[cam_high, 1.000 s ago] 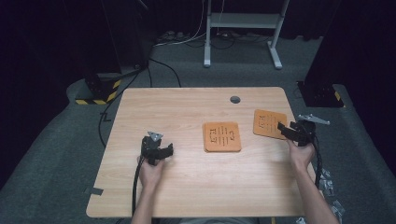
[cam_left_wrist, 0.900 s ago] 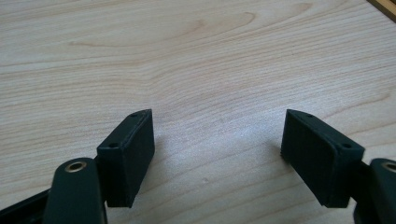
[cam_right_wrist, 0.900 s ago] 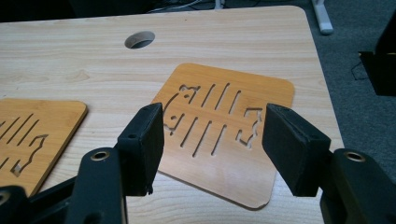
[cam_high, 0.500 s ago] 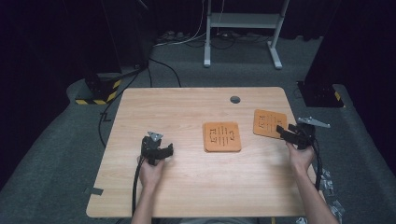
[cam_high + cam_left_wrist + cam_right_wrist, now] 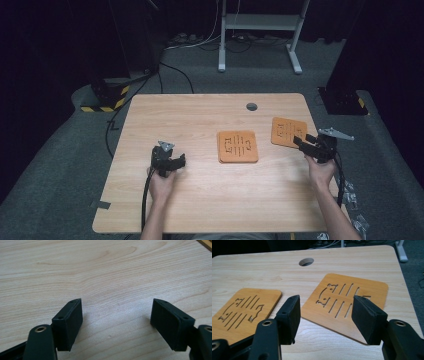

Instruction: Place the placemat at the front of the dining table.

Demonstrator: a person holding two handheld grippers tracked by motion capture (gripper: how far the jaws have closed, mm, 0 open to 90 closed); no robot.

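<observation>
Left hand-held gripper (image 5: 172,161) rests released on bare tabletop (image 5: 200,120), well left of the middle coaster (image 5: 238,147). Right hand-held gripper (image 5: 325,315), jaws spread, straddles the near edge of the right coaster (image 5: 348,301). Thin flat coaster may slide instead of lifting. Cable hole (image 5: 251,106) behind; nothing blocks.

Around the wooden desk (image 5: 200,120)

A round cable hole (image 5: 251,106) sits near its far edge; beyond, grey carpet (image 5: 65,165), a white stand frame (image 5: 260,22), and a yellow-black striped block (image 5: 107,97).
</observation>
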